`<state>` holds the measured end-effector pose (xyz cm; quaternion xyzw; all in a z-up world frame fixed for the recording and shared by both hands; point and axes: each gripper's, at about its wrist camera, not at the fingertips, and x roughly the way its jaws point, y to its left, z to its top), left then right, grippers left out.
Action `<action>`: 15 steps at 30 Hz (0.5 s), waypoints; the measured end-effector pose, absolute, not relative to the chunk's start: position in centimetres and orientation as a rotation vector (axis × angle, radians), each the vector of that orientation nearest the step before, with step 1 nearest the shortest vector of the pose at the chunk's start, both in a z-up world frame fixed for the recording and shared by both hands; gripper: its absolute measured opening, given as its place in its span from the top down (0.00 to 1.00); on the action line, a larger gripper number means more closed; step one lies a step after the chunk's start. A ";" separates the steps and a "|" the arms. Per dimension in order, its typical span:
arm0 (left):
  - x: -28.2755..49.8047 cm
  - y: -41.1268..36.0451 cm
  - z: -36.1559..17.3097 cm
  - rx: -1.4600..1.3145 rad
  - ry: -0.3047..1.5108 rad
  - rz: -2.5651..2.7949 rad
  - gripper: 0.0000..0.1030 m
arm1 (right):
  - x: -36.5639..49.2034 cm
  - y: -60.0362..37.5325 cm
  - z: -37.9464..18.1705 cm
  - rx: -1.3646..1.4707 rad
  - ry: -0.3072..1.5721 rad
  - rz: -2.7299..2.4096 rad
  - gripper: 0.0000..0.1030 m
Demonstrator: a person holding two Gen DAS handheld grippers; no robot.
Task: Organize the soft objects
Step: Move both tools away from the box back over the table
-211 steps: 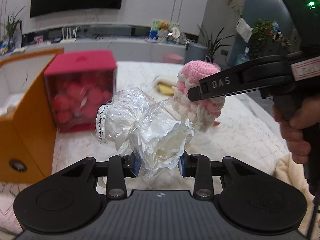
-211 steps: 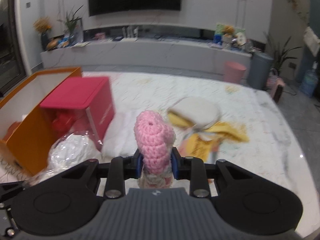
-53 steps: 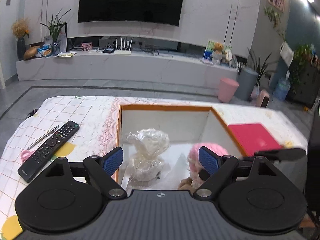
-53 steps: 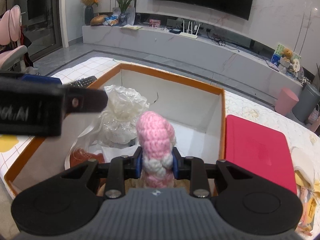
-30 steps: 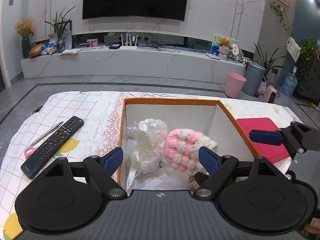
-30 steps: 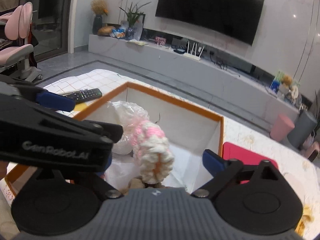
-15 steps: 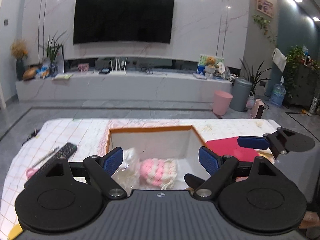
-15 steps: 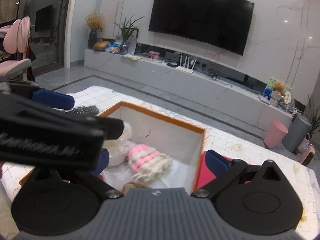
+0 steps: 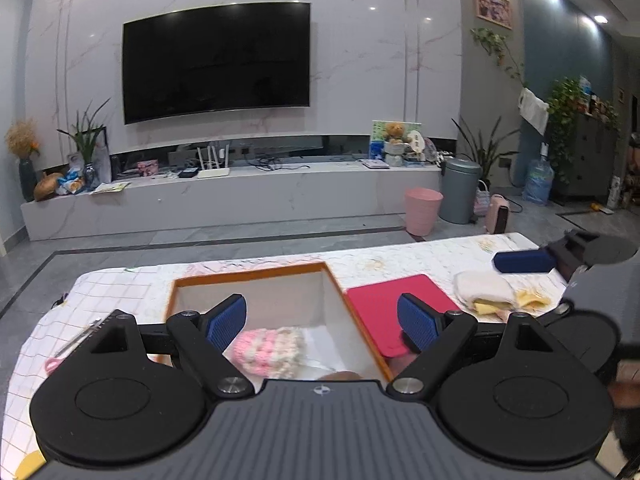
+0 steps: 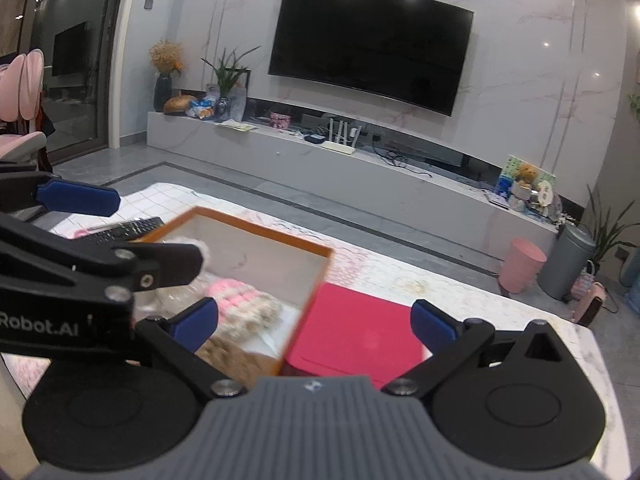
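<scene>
Both grippers, left (image 9: 322, 322) and right (image 10: 314, 322), higher than before, wide apart, empty; pink crochet toy (image 9: 267, 350) inside orange box (image 9: 248, 274).

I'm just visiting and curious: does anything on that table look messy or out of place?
Mostly tidy: the pink knit lies in the orange box. But a crumpled cream and yellow heap sits loose beside the red box.
</scene>
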<state>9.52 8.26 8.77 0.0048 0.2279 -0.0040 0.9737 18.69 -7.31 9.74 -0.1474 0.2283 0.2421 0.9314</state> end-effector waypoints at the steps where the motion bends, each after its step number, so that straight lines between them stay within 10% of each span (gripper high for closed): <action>1: 9.6 7.7 8.6 0.002 0.467 -0.013 0.03 | 18.6 -8.1 9.8 -0.309 0.468 0.487 0.03; 15: 9.3 1.4 5.8 -0.145 0.487 -0.076 0.03 | 18.0 -20.3 8.8 -0.254 0.490 0.340 0.03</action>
